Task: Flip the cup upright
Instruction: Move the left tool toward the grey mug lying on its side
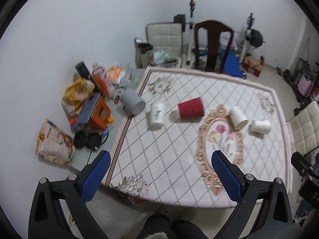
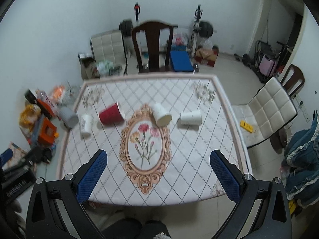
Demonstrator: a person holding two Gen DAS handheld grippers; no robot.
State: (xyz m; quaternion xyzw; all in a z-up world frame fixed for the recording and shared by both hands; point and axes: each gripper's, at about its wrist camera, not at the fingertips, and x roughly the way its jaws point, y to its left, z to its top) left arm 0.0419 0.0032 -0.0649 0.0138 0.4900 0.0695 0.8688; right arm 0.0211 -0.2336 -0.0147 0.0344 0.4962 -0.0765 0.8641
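Left tongs spread, right tongs spread, both above table, cups lying beyond.

1. Left gripper hangs in the air, blue fingers spread wide, gripping nothing.
2. Right gripper likewise sits aloft, fingers wide apart, nothing between them.

- We see the red cup, frame centre: ribbed, matt, paper-like.
- White cups: smooth, slightly glossy.
- Grey cup, left: smooth, matt.
- Tablecloth: printed, slight sheen.
- Gripper pads, lower frame: blue, textured; black matt arms, metal screws.
- Chair, top: dark glossy wood.
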